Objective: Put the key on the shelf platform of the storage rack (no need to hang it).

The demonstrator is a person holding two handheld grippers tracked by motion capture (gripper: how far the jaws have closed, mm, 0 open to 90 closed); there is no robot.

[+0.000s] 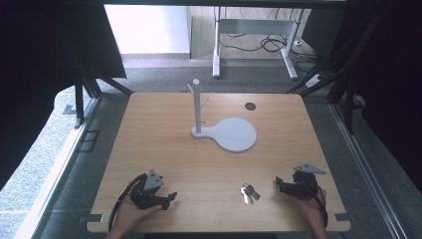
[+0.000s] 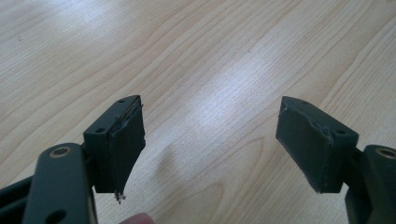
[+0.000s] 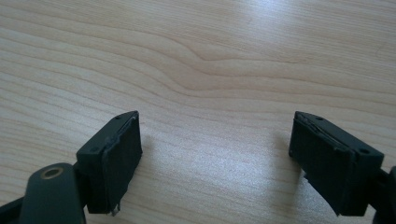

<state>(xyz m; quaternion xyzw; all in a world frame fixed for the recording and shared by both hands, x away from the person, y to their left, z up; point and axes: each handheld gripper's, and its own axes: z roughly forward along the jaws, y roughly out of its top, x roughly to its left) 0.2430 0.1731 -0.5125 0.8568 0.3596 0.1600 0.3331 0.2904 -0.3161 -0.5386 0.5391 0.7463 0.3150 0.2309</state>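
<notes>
Keys lie on the bench near its front edge, between left gripper and right gripper; the peg stand rises behind them, mid-bench.

Both hands come in at the near edge of the table. The left gripper lies low near the table's near-left corner, pointing toward the right, its jaws spread wide with nothing between them. The right gripper sits near the near-right corner, pointing left toward the other, jaws likewise wide apart and empty over the table.
</notes>
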